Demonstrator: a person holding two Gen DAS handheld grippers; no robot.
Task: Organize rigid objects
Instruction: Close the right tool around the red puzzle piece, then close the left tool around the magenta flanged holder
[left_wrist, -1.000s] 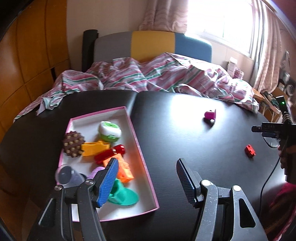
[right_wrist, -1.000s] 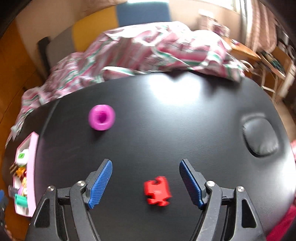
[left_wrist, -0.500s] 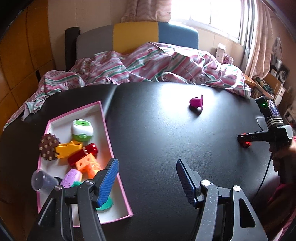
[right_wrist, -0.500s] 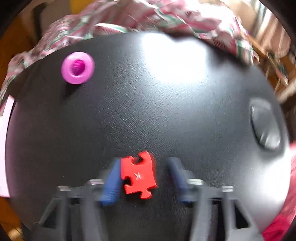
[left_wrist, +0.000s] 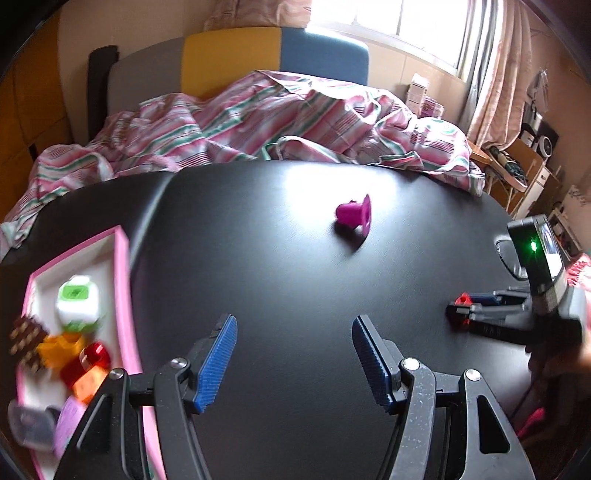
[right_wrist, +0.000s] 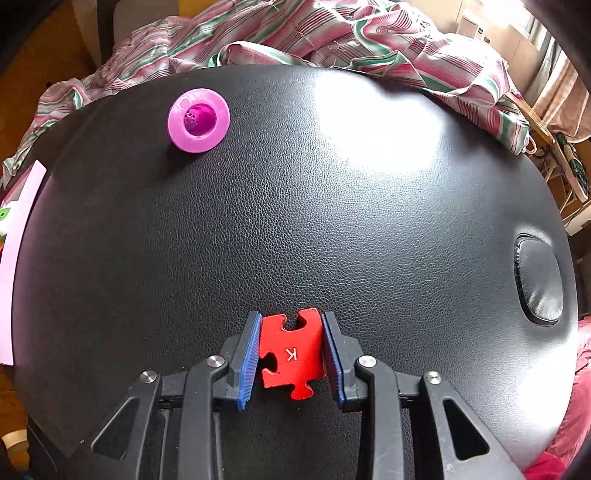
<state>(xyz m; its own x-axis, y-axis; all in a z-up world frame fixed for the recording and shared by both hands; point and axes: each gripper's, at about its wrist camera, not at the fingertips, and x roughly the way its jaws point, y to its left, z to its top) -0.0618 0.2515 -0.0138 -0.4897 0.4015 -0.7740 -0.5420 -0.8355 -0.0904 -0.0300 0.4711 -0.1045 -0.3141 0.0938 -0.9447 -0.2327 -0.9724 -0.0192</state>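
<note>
My right gripper (right_wrist: 290, 350) is shut on a red puzzle piece (right_wrist: 290, 347) marked K, which lies flat on the black table (right_wrist: 332, 221). It also shows in the left wrist view (left_wrist: 461, 310) at the right. A magenta funnel-shaped toy (right_wrist: 198, 120) lies on its side at the far left of the table, and mid-table in the left wrist view (left_wrist: 354, 216). My left gripper (left_wrist: 291, 362) is open and empty above the table, to the right of a pink tray (left_wrist: 122, 295) holding several toys.
A striped pink cloth (left_wrist: 258, 125) is heaped along the table's far edge, with a chair (left_wrist: 236, 55) behind it. A round dimple (right_wrist: 539, 284) sits in the table at the right. Shelves and clutter (left_wrist: 524, 162) stand at the far right.
My right gripper came down around the red puzzle piece and closed on it. My left gripper swung right, away from the tray, staying open.
</note>
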